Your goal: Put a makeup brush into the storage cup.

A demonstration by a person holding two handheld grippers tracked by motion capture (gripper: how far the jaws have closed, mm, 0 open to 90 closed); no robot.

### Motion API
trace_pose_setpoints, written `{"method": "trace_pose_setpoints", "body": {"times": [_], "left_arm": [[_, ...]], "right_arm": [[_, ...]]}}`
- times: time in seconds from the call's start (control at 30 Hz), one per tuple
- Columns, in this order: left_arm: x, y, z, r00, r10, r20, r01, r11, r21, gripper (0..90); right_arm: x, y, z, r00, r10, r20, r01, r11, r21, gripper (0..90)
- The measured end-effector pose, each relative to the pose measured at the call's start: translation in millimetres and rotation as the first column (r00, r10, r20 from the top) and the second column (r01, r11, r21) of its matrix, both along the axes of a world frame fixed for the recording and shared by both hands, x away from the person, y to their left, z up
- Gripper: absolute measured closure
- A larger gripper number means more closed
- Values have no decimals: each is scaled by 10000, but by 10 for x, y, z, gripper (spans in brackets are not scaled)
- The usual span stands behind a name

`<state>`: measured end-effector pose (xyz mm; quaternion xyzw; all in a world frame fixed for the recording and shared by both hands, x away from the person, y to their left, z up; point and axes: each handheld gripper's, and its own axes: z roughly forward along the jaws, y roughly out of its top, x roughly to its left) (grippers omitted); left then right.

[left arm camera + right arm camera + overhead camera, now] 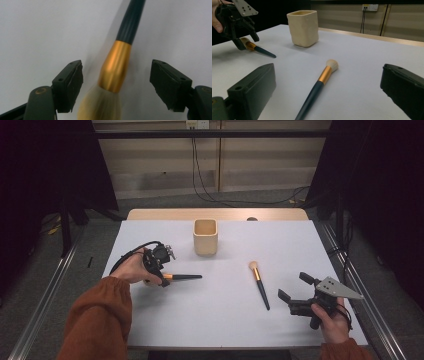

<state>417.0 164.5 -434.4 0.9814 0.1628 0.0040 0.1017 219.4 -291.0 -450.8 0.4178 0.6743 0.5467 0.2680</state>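
Note:
Two makeup brushes with dark handles, gold ferrules and pale bristles lie on the white table (215,320). Over the bristle end of the left brush (184,277) my left gripper (161,279) points down. In the left gripper view that brush (115,67) lies between the jaws of the open left gripper (116,85), with a gap on each side. The second brush (259,284) lies right of centre, and my right gripper (292,285) stands open just to its right. In the right gripper view this brush (319,85) lies between and ahead of the right gripper's (328,72) jaws.
A cream square cup (205,236) stands upright at the back centre of the table, also seen as the cup (303,28) in the right gripper view. The table's right edge runs close beside my right hand. Metal rails flank the table on both sides.

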Motion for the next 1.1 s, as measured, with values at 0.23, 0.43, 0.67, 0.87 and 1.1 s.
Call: {"method": "trace_pose_setpoints", "body": {"times": [0.23, 0.43, 0.67, 0.87, 1.1], "left_arm": [[70, 1, -47, 9993, -25, -379, 34, 9997, 225, 363], [91, -27, -83, 9992, 36, -389, -13, 9983, 586, 476], [113, -63, -106, 9982, 60, -594, -9, 9964, 843, 545], [115, -89, -104, 9975, 100, -705, -25, 9944, 1055, 620], [111, -179, -102, 9969, -35, -784, 163, 9864, 1637, 657]], "right_arm": [[5, 3, -7, 9999, 41, -101, -41, 10000, -47, 0], [5, -1, -10, 9999, -2, -109, 2, 10000, -16, 0], [7, -3, -18, 9998, 9, -195, -9, 10000, -39, 0], [4, -4, -32, 9992, 80, -379, -86, 9998, -157, 0], [3, -2, -37, 9991, 135, -412, -144, 9997, -219, 0]]}}
